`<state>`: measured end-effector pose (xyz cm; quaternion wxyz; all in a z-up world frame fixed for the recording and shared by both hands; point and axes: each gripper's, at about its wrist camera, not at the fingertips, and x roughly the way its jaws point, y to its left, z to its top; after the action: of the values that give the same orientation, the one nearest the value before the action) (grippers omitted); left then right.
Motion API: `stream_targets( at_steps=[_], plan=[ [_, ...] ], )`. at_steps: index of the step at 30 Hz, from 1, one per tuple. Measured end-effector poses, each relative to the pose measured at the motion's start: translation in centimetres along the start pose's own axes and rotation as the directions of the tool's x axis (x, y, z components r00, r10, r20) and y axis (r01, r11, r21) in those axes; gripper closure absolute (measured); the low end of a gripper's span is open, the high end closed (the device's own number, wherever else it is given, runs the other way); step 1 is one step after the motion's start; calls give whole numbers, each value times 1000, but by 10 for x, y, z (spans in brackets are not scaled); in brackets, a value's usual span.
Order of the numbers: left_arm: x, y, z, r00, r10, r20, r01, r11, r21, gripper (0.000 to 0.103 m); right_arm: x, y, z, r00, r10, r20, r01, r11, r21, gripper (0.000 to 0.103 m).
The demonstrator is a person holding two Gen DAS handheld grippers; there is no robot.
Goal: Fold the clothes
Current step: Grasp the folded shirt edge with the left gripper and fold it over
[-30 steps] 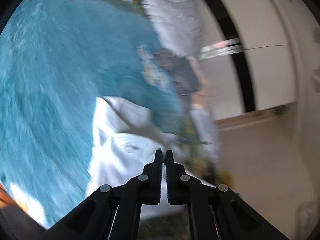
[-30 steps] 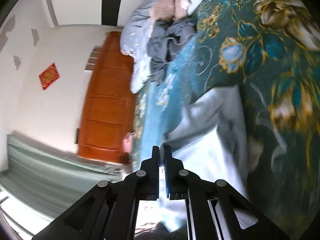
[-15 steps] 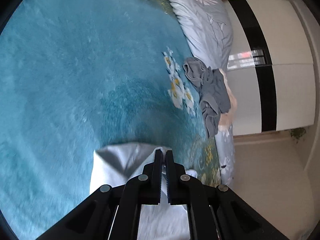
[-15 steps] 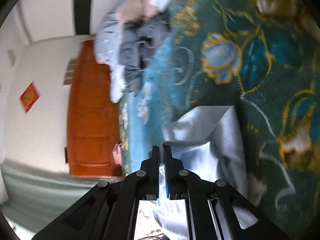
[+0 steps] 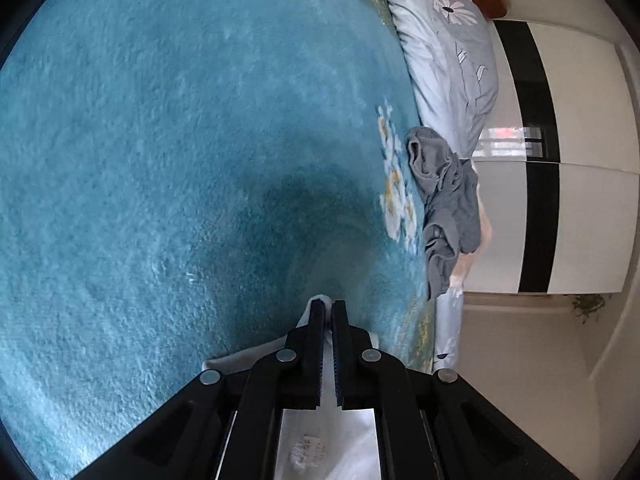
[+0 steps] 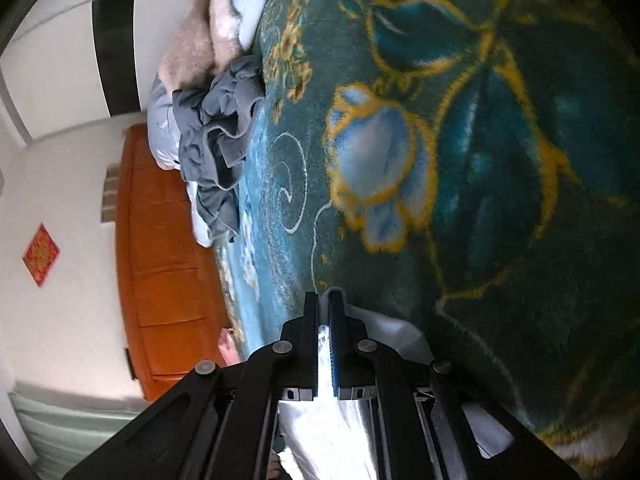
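Both my grippers, left [image 5: 327, 305] and right [image 6: 324, 297], clamp the white garment [image 5: 340, 448] over the blanket [image 5: 160, 160] (plush, grabby). Risk: thin pinch slips, fold skews.

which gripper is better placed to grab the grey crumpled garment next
Neither is free: the left gripper and right gripper are both shut on the white garment. Once released, probably right; the grey garment looks nearer in its view.

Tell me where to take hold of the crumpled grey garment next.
Pinch the grey garment at its ribbed hem, the raised fold nearest the teal blanket. Come from the blanket side: pillows crowd its far side.
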<state>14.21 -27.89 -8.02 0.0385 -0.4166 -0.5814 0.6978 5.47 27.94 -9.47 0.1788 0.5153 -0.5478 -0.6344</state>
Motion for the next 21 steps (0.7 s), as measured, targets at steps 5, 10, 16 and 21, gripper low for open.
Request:
stream_targets(
  at_steps=[5, 10, 16, 21],
  plan=[
    [-33, -17, -7, 998, -42, 47, 40, 998, 48, 71, -17, 13, 0, 998, -11, 62, 14, 999, -52, 95],
    [-72, -24, -56, 997, 67, 36, -74, 963, 259, 62, -48, 32, -27, 999, -14, 36, 22, 977, -210, 95],
    [-98, 5, -118, 987, 162, 14, -157, 931, 329, 56, -89, 2, -84, 995, -101, -15, 93, 953, -289, 78],
    [-99, 17, -144, 979, 204, 18, -197, 911, 362, 56, -123, -34, -127, 990, -140, -9, 132, 952, -277, 67]
  ],
)
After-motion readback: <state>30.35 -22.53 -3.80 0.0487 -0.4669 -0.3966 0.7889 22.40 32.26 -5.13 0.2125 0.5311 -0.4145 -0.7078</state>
